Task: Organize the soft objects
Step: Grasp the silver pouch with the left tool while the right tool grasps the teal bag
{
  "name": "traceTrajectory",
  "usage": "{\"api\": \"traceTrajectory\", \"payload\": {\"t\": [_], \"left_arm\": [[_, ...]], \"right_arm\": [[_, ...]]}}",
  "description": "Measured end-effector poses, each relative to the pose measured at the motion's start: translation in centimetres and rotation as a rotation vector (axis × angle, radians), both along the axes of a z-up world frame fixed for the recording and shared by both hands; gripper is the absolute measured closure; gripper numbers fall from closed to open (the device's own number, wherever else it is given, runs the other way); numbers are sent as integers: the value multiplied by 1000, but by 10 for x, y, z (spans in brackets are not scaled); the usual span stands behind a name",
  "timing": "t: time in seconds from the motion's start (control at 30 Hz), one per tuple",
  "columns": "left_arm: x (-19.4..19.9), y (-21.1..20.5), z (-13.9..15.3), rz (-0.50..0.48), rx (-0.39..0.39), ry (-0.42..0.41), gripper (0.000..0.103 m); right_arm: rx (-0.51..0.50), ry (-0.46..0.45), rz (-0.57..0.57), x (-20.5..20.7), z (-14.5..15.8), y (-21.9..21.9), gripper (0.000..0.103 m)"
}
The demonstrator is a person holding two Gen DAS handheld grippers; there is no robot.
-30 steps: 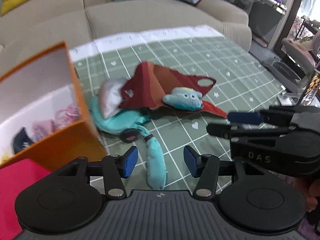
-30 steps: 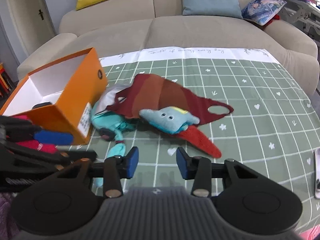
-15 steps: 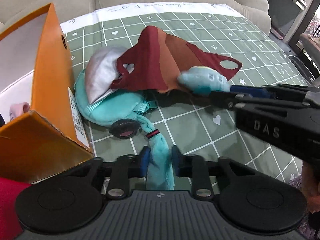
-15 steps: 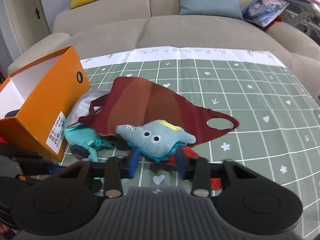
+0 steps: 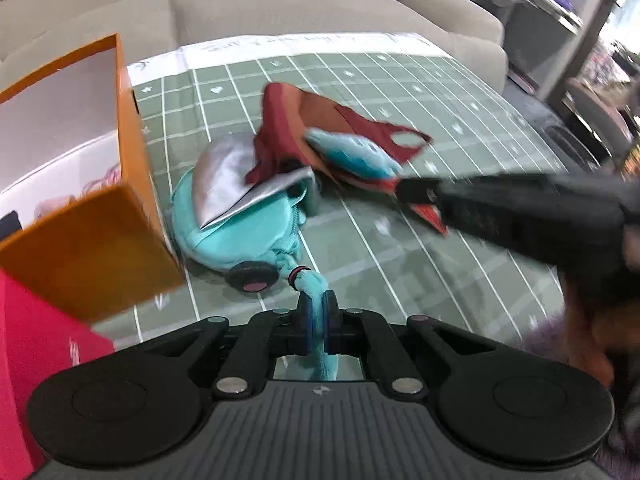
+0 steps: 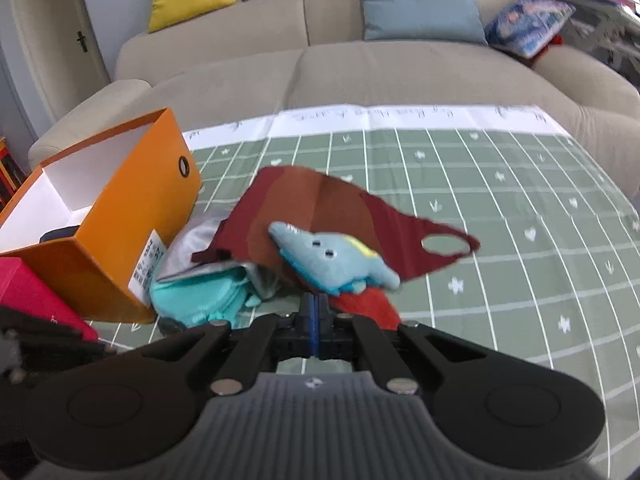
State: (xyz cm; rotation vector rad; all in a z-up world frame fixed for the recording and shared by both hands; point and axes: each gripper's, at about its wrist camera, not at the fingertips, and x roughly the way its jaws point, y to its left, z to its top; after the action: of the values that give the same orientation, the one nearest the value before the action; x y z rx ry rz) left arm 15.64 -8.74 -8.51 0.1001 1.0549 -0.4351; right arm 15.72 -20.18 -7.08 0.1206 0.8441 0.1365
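Observation:
My left gripper [image 5: 317,312] is shut on the teal strap [image 5: 316,286] of a teal plush pouch [image 5: 240,236] with a silver flap, lying beside the orange box [image 5: 100,236]. My right gripper [image 6: 316,316] is shut on the blue plush elephant toy [image 6: 332,258], pinching its lower edge. A dark red cloth [image 6: 320,208] with a cut-out loop drapes over the pouch and under the toy. The toy [image 5: 352,152] and the right gripper [image 5: 412,194] also show in the left wrist view.
The open orange box [image 6: 120,216] holds some small soft items, with a red box [image 6: 36,296] in front of it. All lie on a green grid mat [image 6: 520,240]. A beige sofa [image 6: 360,64] with cushions stands behind.
Both grippers have closed: the left on the teal strap, the right on the blue plush toy. The toy and red cloth have lifted and shifted slightly.

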Motion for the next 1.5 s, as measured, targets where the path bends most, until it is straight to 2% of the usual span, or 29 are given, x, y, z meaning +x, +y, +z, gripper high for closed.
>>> {"api": "traceTrajectory", "payload": {"t": [0.1,0.17,0.2,0.27,0.3,0.37,0.4,0.47,0.6,0.7,0.8,0.83,0.87,0.97,1.07,1.2,1.33,1.4,1.5], "left_arm": [[-20,5,-1,-17,9,34,98],[-29,10,-4,-24,-7,68,91],[-31,12,-5,-24,-16,75,88],[-32,15,-3,-9,-21,47,70],[-30,14,0,-7,-7,23,64],[-26,12,8,-17,24,-50,39],[-24,10,13,-27,38,-87,38],[-13,3,17,-48,74,-132,36],[12,-11,8,-92,138,-163,27],[16,-23,-2,-139,163,-196,21],[25,-29,-14,-135,199,-203,26],[27,-28,-18,-130,190,-190,35],[30,-28,-20,-121,176,-178,50],[35,-23,-24,-99,114,-143,81],[31,-23,-22,-114,99,-162,100],[24,-20,-10,-79,83,-201,100],[11,-4,14,-12,75,-230,100],[4,1,19,20,128,-219,100],[-6,7,15,56,217,-217,100]], "right_arm": [[0,20,-33,-6,4,-4,96],[16,23,-45,-10,6,-7,85],[24,22,-47,-12,6,-8,75],[26,14,-44,-14,7,-8,74],[26,15,-42,-14,6,-8,73],[25,29,-30,-12,4,-6,72],[34,38,-17,-11,2,-6,68],[35,47,-13,-8,-2,-6,67],[60,51,-35,-4,-5,-10,67],[83,63,-36,-2,-8,-13,67],[98,73,-33,2,-11,-13,67],[96,77,-32,3,-13,-12,67],[96,81,-29,4,-14,-12,67],[96,93,-22,7,-17,-11,67],[100,96,-18,10,-20,-10,67],[103,91,-4,10,-20,-8,67],[127,64,35,7,-16,-4,66],[138,57,69,6,-15,2,65],[137,59,141,5,-16,18,52]]}}
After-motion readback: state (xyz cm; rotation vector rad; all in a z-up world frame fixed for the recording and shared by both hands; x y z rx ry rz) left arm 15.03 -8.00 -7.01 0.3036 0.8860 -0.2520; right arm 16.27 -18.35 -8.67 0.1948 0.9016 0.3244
